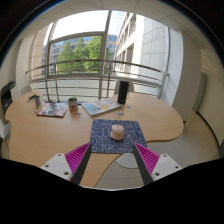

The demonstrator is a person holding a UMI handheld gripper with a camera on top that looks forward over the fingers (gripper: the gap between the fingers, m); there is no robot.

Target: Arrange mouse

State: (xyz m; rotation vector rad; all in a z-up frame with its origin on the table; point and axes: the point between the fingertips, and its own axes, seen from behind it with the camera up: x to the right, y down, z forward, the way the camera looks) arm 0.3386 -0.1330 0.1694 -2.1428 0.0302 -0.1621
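A small pale mouse (pixel 117 131) lies on a dark blue patterned mouse mat (pixel 116 134) on the wooden table (pixel 60 135). My gripper (pixel 112 160) is open and empty, with the pink pads (pixel 77 156) spread wide. The mat's near edge lies between the fingertips, and the mouse sits just ahead of them, apart from both fingers.
At the table's far side are a magazine (pixel 52 110), a mug (pixel 73 103), papers (pixel 100 107) and a dark upright object (pixel 122 92). A chair (pixel 8 97) stands at the left. Large windows with a railing lie beyond. The table's near edge curves below the fingers.
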